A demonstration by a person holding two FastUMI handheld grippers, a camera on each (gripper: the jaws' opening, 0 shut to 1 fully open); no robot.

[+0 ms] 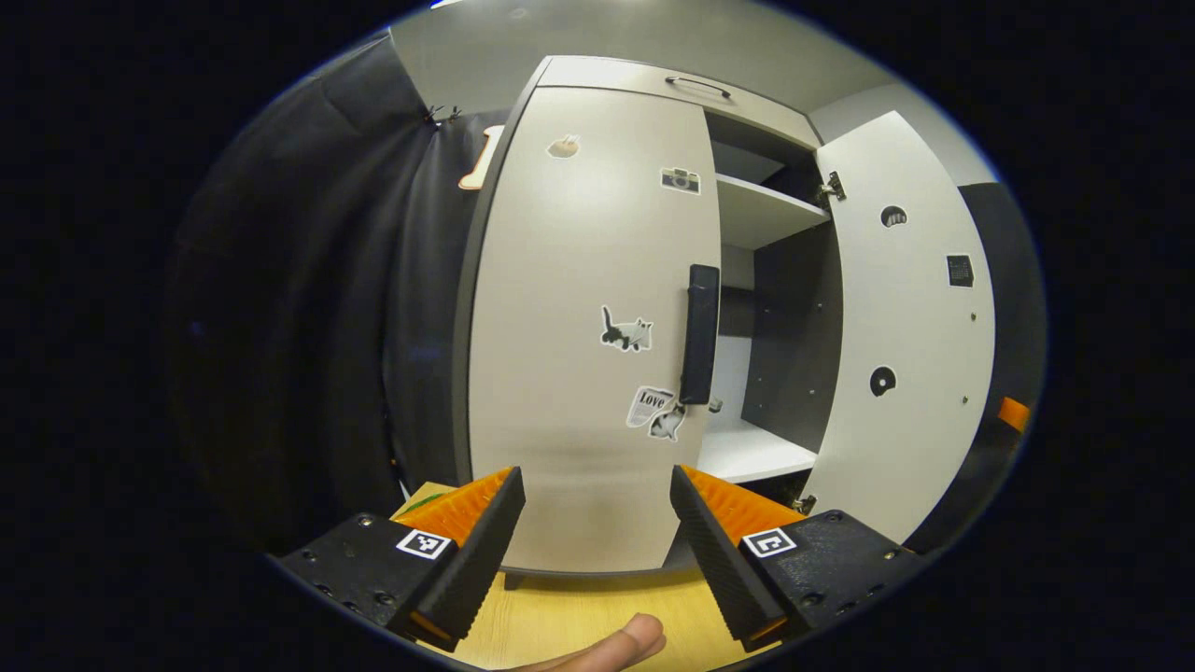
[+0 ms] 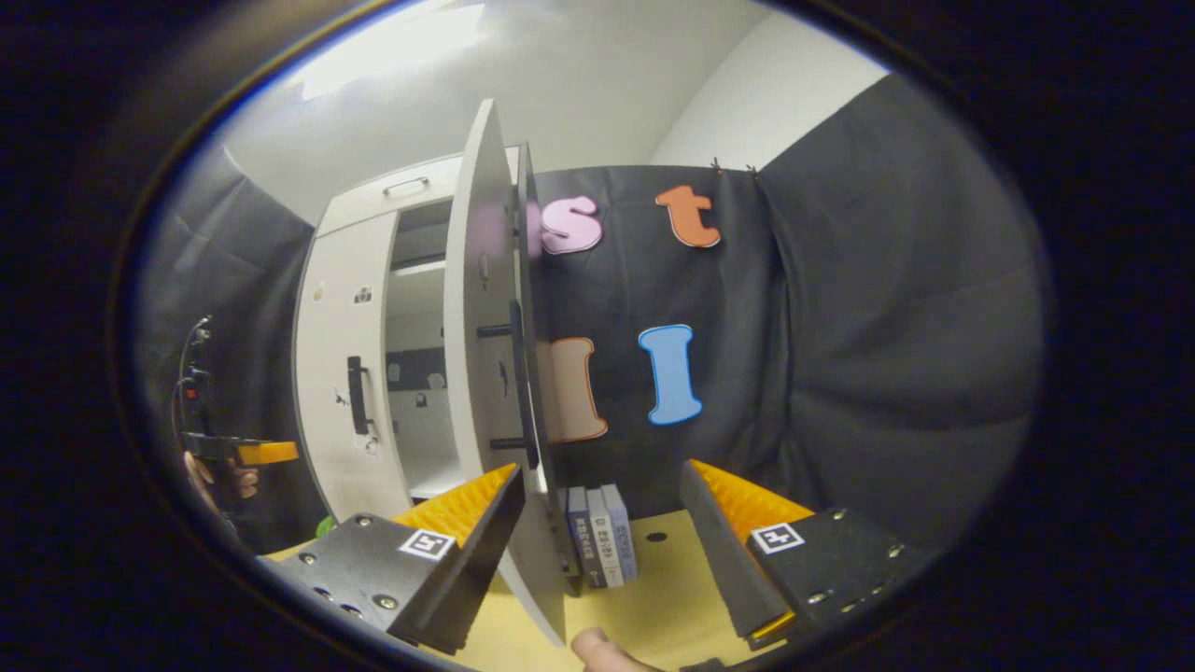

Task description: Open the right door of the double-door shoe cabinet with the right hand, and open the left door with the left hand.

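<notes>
The shoe cabinet (image 1: 635,84) stands on a pale wooden table (image 1: 579,616), and everything here is best placed against it. Its right door (image 1: 910,327) is already swung wide, showing the white shelves (image 1: 761,210) and dark inner wall — so the right hand's half of the job looks done. The left door (image 1: 588,327) is shut, flat against the cabinet front, its black handle (image 1: 700,333) running upright along the edge nearest the opening.

The left gripper (image 1: 597,509) sits in front of the cabinet, squarely facing the left door, with its fingers spread and nothing between them. It is aimed a little to the hinge side of the handle and is apart from it; that stance suits a reach for the handle, which is the only thing on that door to pull by. A fingertip (image 1: 635,639) of the holding hand shows under it.

The right gripper (image 2: 597,509) is off the cabinet's right side, its fingers also spread. In the right gripper view the open door (image 2: 485,373) is seen edge-on, its lower edge (image 2: 546,597) coming down between the fingers, though I cannot tell whether either touches it — it reads as a hand just clear of a door it has let go. A few books (image 2: 597,537) stand on the table beside the cabinet, behind that door.
</notes>
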